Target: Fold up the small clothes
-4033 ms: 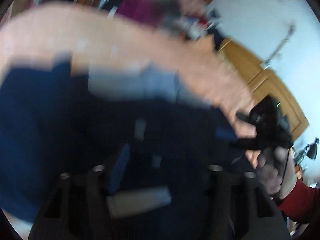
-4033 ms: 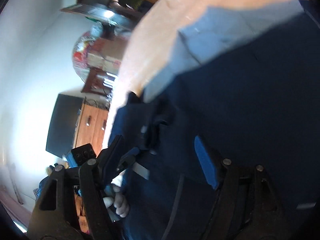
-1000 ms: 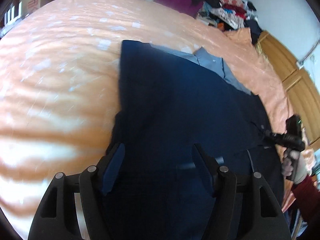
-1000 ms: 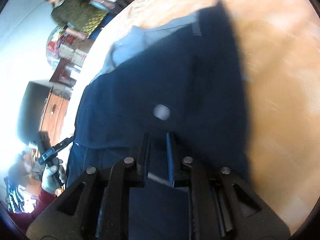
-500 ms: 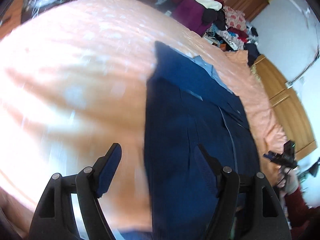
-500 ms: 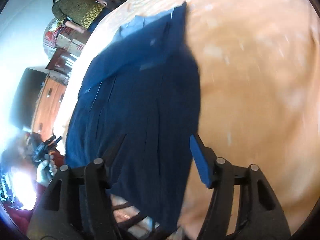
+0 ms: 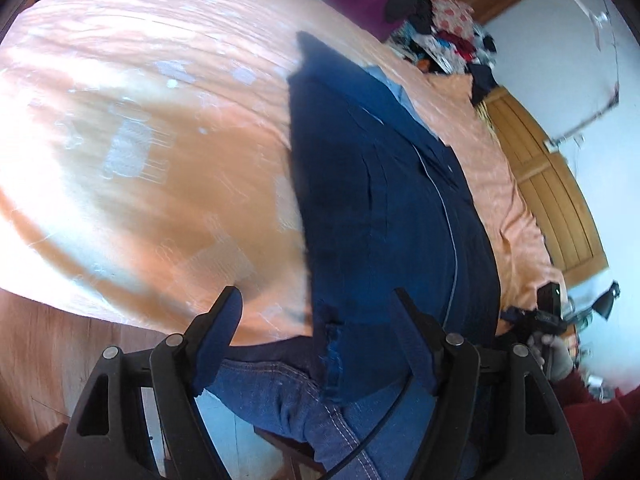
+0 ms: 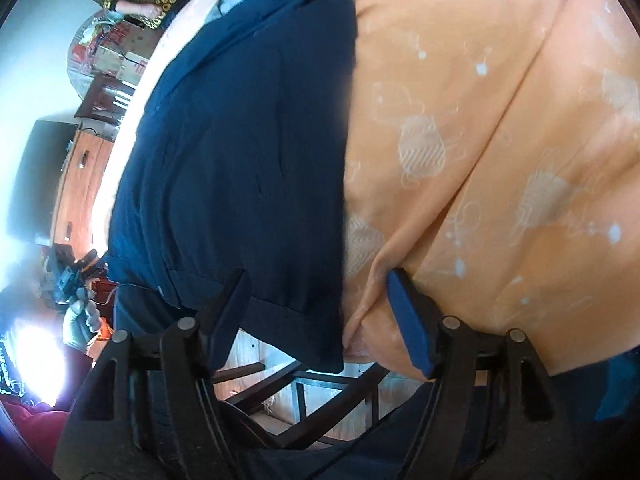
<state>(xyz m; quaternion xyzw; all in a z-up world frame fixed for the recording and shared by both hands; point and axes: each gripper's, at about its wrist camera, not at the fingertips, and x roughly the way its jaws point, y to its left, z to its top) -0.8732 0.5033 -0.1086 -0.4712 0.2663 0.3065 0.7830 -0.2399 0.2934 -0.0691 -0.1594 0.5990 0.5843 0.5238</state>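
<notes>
Wide bare stretch of orange bedspread (image 7: 132, 128) left of the navy garment (image 7: 372, 200), open for passing; same on its other side (image 8: 500, 120). Clothes pile (image 7: 420, 8) crowds the bed's far end. Wooden wardrobe (image 7: 548, 200) flanks one side. Jeans-clad leg (image 7: 288, 396) and dark chair frame (image 8: 304, 392) block the near edge.

My left wrist camera looks along the bed (image 7: 120, 128) from its near edge, close and low. My right one faces the same way from further right, and both share the navy garment (image 7: 372, 200), somewhat blurred.
</notes>
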